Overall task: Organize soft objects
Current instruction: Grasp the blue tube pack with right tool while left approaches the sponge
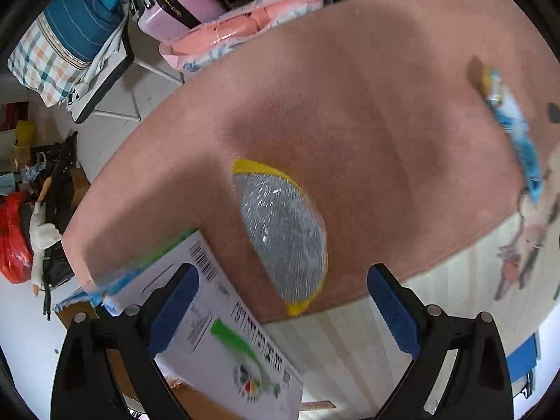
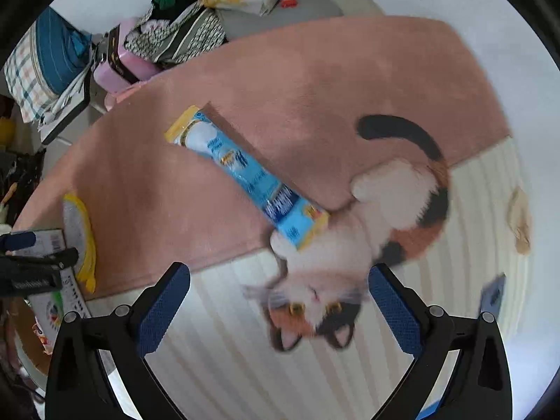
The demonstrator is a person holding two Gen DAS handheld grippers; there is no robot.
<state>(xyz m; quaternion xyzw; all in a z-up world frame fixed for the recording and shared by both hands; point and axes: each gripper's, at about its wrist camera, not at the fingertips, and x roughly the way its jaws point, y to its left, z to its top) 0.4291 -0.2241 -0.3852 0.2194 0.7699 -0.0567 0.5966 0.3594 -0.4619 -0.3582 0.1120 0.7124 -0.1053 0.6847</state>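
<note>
Hovering over a big rug (image 1: 367, 80), both hand-held grippers hang above the floor with nothing between their fingers. The left gripper (image 1: 282, 309) has its blue-padded jaws spread wide, and so does the right gripper (image 2: 280, 309), gaping and empty.

The rug's pink field (image 2: 315, 80) takes up most of the surface; its near part is cream with pale stripes (image 2: 224, 343), and a calico cat picture (image 2: 353, 245) is printed across the two colours.

On the pink lies a yellow-rimmed silver mesh pouch (image 1: 283, 234), just ahead of the left gripper. Beside it, at the rug's edge, sits a white printed box (image 1: 224, 318) with barcodes and a green mark, partly under the left gripper's finger. Further along the pink, a long blue packet with yellow ends (image 2: 245, 175) lies slanted, its near end touching the cat picture; it is blurred in the left wrist view.

Around the rug the room is cluttered: a checked bag holding blue fabric (image 1: 59, 49), a pink case (image 1: 175, 10), folded pink bedding in plastic (image 1: 238, 31), patterned black-and-white cloth (image 2: 178, 35), and a red bag (image 1: 12, 241) on the pale floor.
</note>
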